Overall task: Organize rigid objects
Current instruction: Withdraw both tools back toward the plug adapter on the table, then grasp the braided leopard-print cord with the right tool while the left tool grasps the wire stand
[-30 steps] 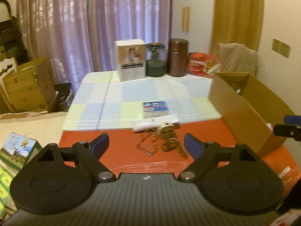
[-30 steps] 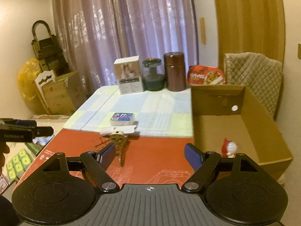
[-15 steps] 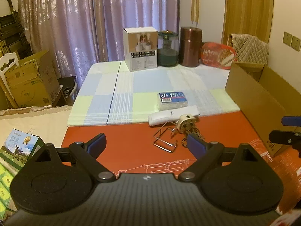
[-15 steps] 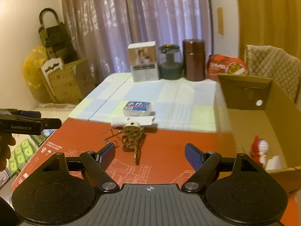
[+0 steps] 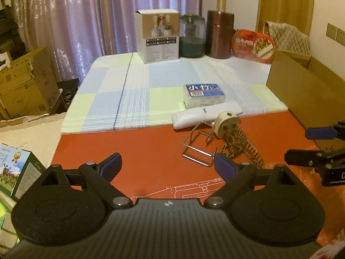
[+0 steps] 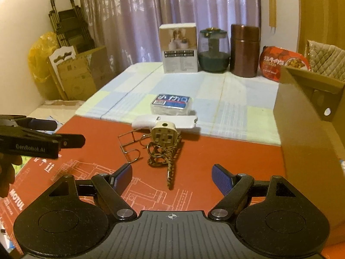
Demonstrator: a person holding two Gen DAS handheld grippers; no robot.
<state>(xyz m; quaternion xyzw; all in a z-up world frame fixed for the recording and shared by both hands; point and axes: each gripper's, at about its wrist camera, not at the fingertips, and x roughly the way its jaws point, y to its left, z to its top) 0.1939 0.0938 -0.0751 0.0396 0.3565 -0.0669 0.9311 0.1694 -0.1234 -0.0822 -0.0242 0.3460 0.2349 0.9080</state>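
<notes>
Left hand-held gripper (image 5: 167,167) and right hand-held gripper (image 6: 171,176) spread, empty; bare red mat (image 5: 129,149) beneath, cardboard box (image 6: 306,133) wall rightward.

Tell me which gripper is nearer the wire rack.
Left, as far as I can judge. The left gripper hovers open just short of the wire rack, its right finger beside the rack's near corner. The right gripper hovers open nearer the patterned strap.

Warm, dim indoor light gives both views a yellow-orange cast. The curtain (image 5: 103,17) glows faintly with mottled highlights. Fisheye bending curves the edges, with dark vignetted corners. Detail is soft and slightly blurred throughout; shadows are weak and diffuse.
</notes>
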